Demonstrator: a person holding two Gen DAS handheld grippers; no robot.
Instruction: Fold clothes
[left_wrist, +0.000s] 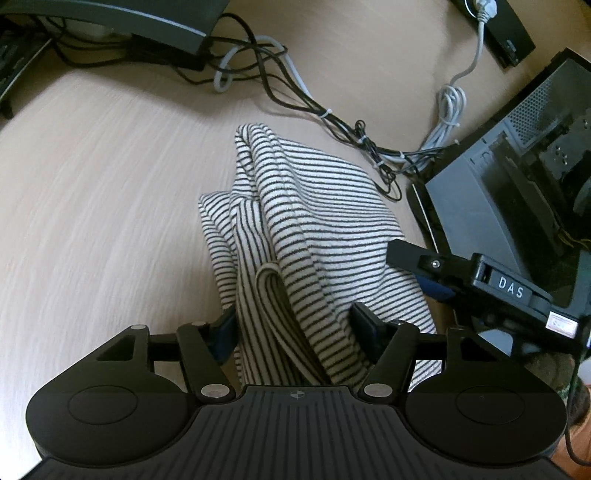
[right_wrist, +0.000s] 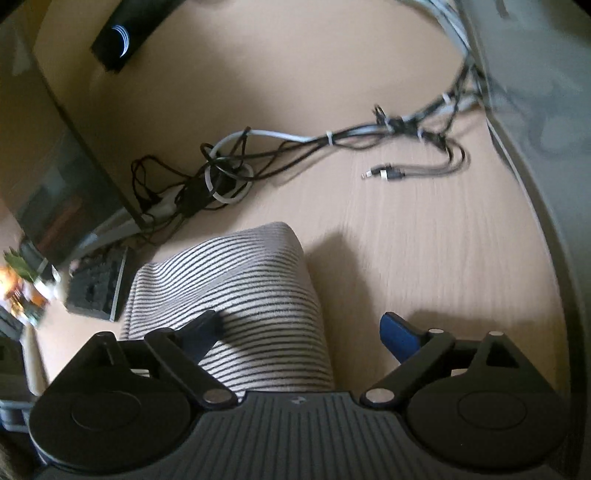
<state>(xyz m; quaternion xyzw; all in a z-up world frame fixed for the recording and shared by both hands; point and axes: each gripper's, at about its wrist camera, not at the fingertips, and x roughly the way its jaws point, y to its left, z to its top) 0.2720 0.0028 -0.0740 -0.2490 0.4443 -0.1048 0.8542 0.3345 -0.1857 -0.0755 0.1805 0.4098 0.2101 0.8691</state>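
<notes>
While your left gripper (left_wrist: 295, 325) fingers clamp the bunched striped garment (left_wrist: 295, 229) and your right gripper (right_wrist: 299, 332) fingers stand apart, loose folds may slip or drag into the cables (left_wrist: 354, 136).

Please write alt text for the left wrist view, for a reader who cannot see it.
The left gripper has a bunched striped garment between its fingers on a light wooden table. The right gripper reaches in from the right; cables lie behind.

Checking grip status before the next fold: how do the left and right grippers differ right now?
The left gripper has bunched striped garment filling the gap between its fingers; the right gripper stands wide open, with cloth only under its left finger. Its other finger is over bare table. Both have blue-padded fingers.
</notes>
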